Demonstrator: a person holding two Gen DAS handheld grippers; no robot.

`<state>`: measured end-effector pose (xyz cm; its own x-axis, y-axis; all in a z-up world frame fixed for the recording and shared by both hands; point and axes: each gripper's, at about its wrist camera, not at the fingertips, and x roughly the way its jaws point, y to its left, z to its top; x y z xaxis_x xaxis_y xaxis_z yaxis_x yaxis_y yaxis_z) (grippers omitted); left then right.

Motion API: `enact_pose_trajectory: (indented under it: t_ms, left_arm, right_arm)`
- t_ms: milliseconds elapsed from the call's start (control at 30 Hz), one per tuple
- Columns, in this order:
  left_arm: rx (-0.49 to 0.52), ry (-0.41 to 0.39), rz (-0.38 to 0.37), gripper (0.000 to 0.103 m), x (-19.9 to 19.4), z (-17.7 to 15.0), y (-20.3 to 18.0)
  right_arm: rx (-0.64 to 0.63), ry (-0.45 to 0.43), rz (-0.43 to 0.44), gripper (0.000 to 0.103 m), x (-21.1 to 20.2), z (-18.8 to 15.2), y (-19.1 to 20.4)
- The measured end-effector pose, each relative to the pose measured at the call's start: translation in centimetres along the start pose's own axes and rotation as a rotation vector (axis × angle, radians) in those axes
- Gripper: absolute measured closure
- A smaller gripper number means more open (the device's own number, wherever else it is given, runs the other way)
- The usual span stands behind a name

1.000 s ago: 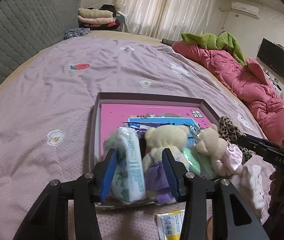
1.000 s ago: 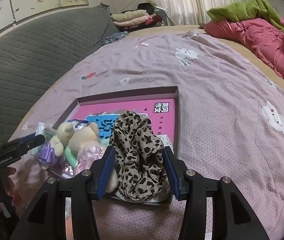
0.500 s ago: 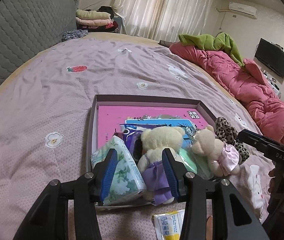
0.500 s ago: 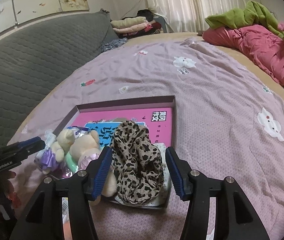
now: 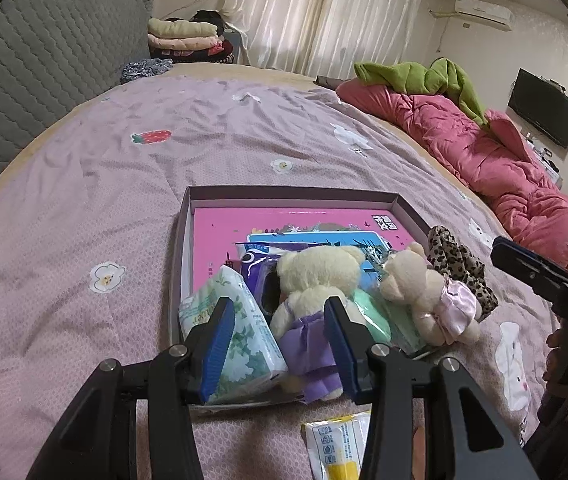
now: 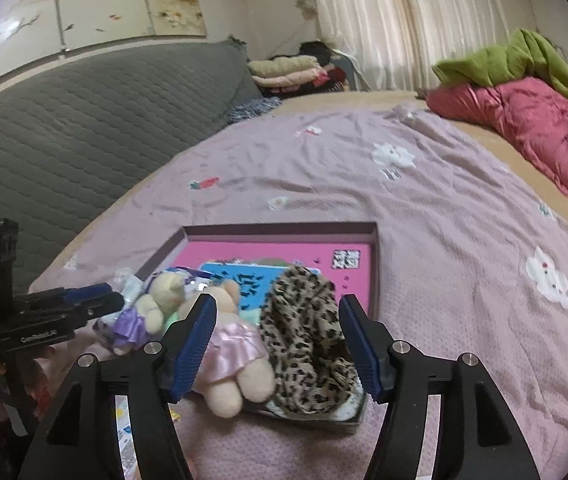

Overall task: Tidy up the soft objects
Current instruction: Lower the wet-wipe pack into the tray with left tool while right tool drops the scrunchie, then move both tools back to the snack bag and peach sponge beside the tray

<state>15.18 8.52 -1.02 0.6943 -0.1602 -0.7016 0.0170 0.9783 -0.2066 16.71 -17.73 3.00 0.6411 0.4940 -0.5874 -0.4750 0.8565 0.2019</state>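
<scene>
A shallow box (image 5: 284, 192) with a pink floor lies on the lilac bedspread. Along its near edge sit a floral tissue pack (image 5: 244, 328), a cream bear in a purple dress (image 5: 315, 280), a bear in a pink dress (image 5: 423, 292) and a leopard-print cloth (image 5: 459, 264). My left gripper (image 5: 279, 320) hovers open over the near rim, with the tissue pack and purple bear beyond its pads. My right gripper (image 6: 276, 308) is opening; the leopard cloth (image 6: 307, 340) rests between its jaws, free of both pads. The pink-dress bear (image 6: 232, 344) lies beside its left finger.
A yellow-and-white packet (image 5: 339, 444) lies on the bedspread in front of the box. A pink quilt (image 5: 483, 152) and a green blanket (image 5: 415, 76) are piled along the right. A grey quilted headboard (image 5: 44, 64) rises on the left, with folded clothes (image 5: 184, 36) behind.
The right jaws have spread away from the leopard cloth and drawn back and up a little. The tissue pack has tipped from upright to leaning left. The left jaws keep the same width.
</scene>
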Motion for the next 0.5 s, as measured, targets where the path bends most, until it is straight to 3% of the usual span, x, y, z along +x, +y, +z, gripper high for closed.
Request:
enact_pose_trajectory:
  t_ms: [333,500]
  left_arm:
    - [0.013,0.006,0.009,0.056,-0.8,-0.7,-0.5]
    - [-0.001,0.02,-0.017,0.056,-2.6,-1.9,-0.7]
  right_arm:
    - [-0.087,-0.017,0.025,0.034,-1.2,-0.8,1.9]
    - [-0.149,0.025,0.129,0.034,-2.6,-2.6,3.6]
